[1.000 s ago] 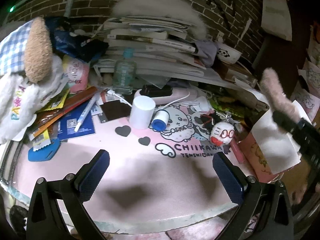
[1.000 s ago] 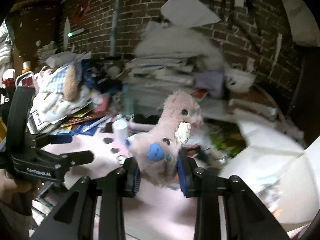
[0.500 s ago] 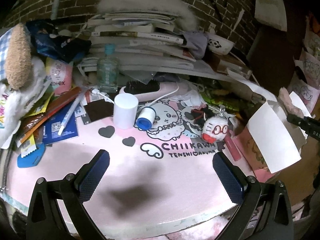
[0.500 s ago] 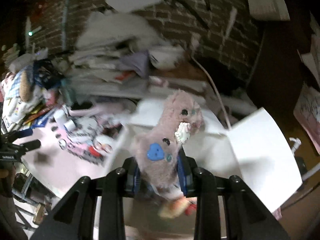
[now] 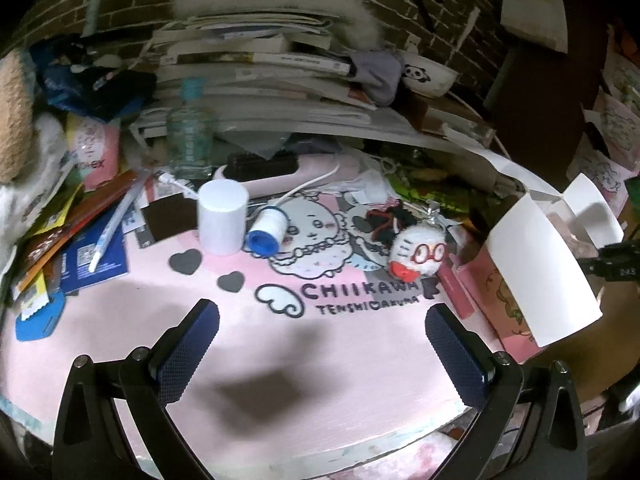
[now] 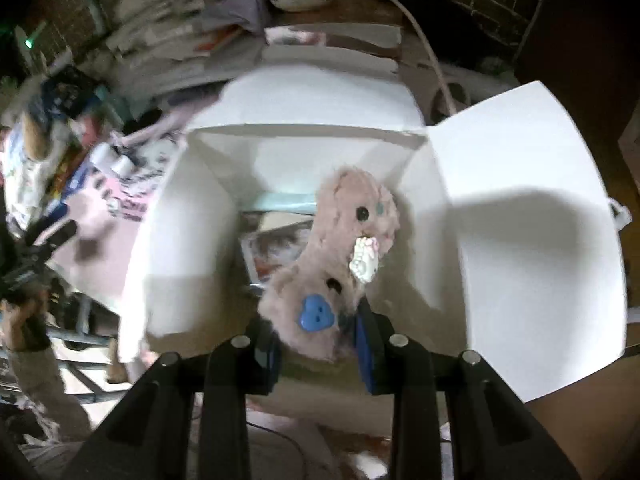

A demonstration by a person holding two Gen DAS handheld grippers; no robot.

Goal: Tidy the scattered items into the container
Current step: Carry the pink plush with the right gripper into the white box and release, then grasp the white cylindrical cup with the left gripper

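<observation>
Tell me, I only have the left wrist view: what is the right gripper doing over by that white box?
Observer: The right gripper is shut on a fuzzy pink plush, held right above the open white box.
Operator: Is there room in the box?
Observer: Its flaps stand open, and some flat printed items already lie at the bottom; they are too blurred to name.
Operator: Anything distinctive on the plush, so I can log it?
Observer: A blue heart-shaped button and a small white charm on its front.
Operator: And my left gripper?
Observer: The left gripper is open and holds nothing, over the pink mat.
</observation>
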